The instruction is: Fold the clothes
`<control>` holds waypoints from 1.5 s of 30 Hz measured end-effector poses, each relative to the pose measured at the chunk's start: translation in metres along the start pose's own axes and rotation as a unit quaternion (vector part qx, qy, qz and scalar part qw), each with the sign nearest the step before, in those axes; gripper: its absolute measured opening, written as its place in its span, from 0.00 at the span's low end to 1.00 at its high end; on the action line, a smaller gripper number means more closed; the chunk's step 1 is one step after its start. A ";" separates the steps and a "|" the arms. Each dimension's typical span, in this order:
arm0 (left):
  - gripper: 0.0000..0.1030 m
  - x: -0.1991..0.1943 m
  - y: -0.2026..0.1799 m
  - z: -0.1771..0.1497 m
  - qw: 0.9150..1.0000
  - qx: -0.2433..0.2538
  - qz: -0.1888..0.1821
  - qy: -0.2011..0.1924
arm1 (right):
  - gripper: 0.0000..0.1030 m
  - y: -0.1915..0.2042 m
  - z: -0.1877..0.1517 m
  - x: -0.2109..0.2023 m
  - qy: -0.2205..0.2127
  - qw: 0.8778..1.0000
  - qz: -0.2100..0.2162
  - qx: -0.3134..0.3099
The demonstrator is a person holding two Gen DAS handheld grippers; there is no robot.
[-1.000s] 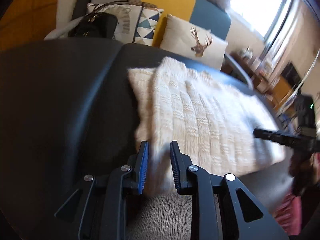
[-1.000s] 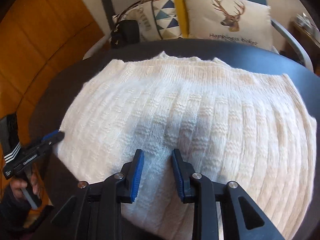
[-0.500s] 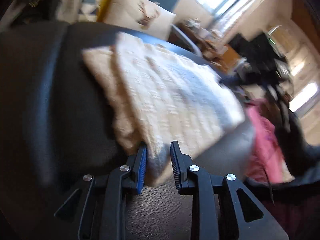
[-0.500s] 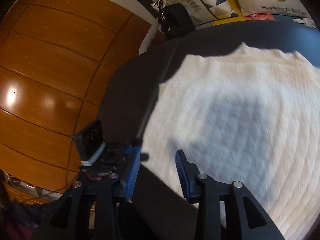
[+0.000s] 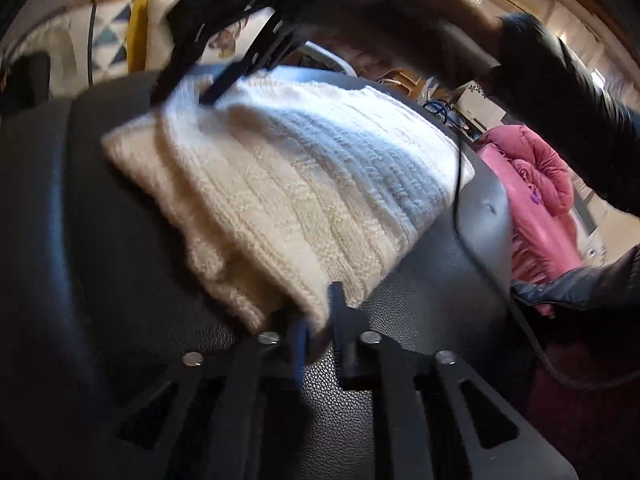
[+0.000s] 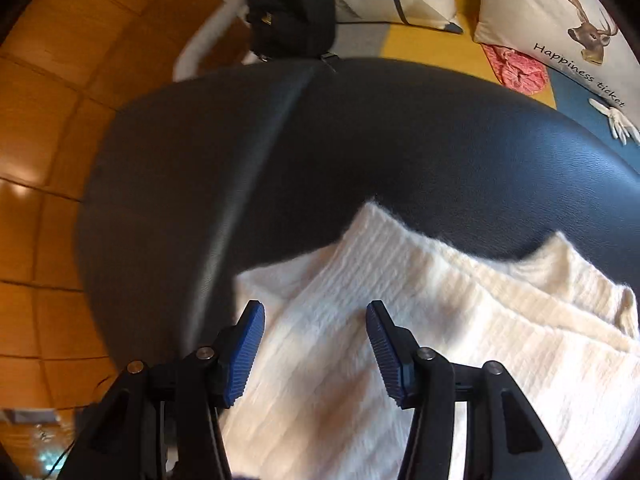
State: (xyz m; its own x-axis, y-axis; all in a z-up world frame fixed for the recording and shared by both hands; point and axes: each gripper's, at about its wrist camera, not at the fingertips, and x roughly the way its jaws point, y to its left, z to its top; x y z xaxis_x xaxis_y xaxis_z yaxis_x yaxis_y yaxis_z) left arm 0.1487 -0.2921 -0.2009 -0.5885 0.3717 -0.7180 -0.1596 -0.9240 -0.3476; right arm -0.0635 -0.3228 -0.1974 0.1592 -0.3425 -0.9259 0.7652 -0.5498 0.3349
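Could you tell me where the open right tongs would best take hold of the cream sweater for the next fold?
Probably the far left corner of the folded top layer, approached from above and the near side. The right tongs hover open over the cream sweater, and that corner is a free, raised edge on the dark tabletop. The left tongs already pinch the opposite end.

Home living room: sofa (image 6: 420,36) with deer-print cushion (image 6: 560,12) at 1 o'clock, black handbag (image 6: 292,4) at 12, wood-panelled wall (image 6: 48,128) at 9, black leather seat (image 6: 360,152) centred.
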 end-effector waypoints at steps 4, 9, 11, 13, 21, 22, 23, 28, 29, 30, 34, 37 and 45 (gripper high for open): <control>0.05 -0.010 -0.015 -0.002 0.999 0.024 0.038 -0.025 | 0.20 0.016 -0.011 0.006 -0.027 0.996 -0.068 -0.054; 0.05 -0.026 -0.038 -0.014 0.993 0.065 0.080 -0.050 | 0.05 0.030 -0.031 -0.015 -0.079 0.988 -0.091 -0.102; 0.05 -0.025 -0.043 -0.018 0.993 0.065 0.085 -0.048 | 0.05 0.032 -0.039 -0.028 -0.105 0.986 -0.078 -0.107; 0.05 -0.018 -0.045 -0.019 0.993 0.061 0.088 -0.045 | 0.05 0.033 -0.041 -0.037 -0.126 0.985 -0.065 -0.102; 0.07 -0.011 -0.020 -0.011 0.999 -0.019 0.035 -0.033 | 0.05 0.038 -0.017 -0.010 -0.110 0.989 -0.062 -0.078; 0.10 -0.015 -0.018 -0.013 0.999 -0.026 0.033 -0.034 | 0.05 0.037 -0.018 -0.008 -0.109 0.989 -0.060 -0.077; 0.11 -0.018 -0.017 -0.015 0.998 -0.032 0.034 -0.037 | 0.05 0.037 -0.019 -0.005 -0.108 0.990 -0.058 -0.076; 0.20 -0.031 -0.010 -0.014 0.997 -0.048 0.040 -0.043 | 0.09 0.038 -0.021 -0.015 -0.114 0.991 -0.012 -0.066; 0.21 -0.032 -0.008 -0.012 0.997 -0.049 0.037 -0.044 | 0.11 0.036 -0.021 -0.018 -0.114 0.992 0.002 -0.061; 0.23 -0.029 -0.006 -0.008 0.997 -0.051 0.027 -0.041 | 0.15 0.035 -0.022 -0.018 -0.112 0.992 0.013 -0.055; 0.20 -0.019 -0.005 -0.002 0.999 -0.044 0.008 -0.030 | 0.16 0.029 -0.023 -0.016 -0.101 0.993 0.042 -0.036; 0.06 -0.013 -0.009 -0.002 0.999 -0.033 0.007 -0.021 | 0.16 0.022 -0.024 -0.007 -0.094 0.995 0.033 -0.027; 0.10 -0.026 -0.019 -0.006 0.998 -0.026 0.056 -0.016 | 0.15 0.011 -0.023 0.006 -0.092 0.995 0.047 -0.007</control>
State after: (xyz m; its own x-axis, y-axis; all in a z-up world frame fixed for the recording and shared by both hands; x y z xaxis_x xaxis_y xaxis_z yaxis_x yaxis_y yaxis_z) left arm 0.1722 -0.2841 -0.1795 -0.6251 0.2619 -0.7353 -0.0497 -0.9535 -0.2973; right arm -0.0396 -0.3130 -0.2028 0.1139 -0.5258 -0.8430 0.7611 -0.4991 0.4142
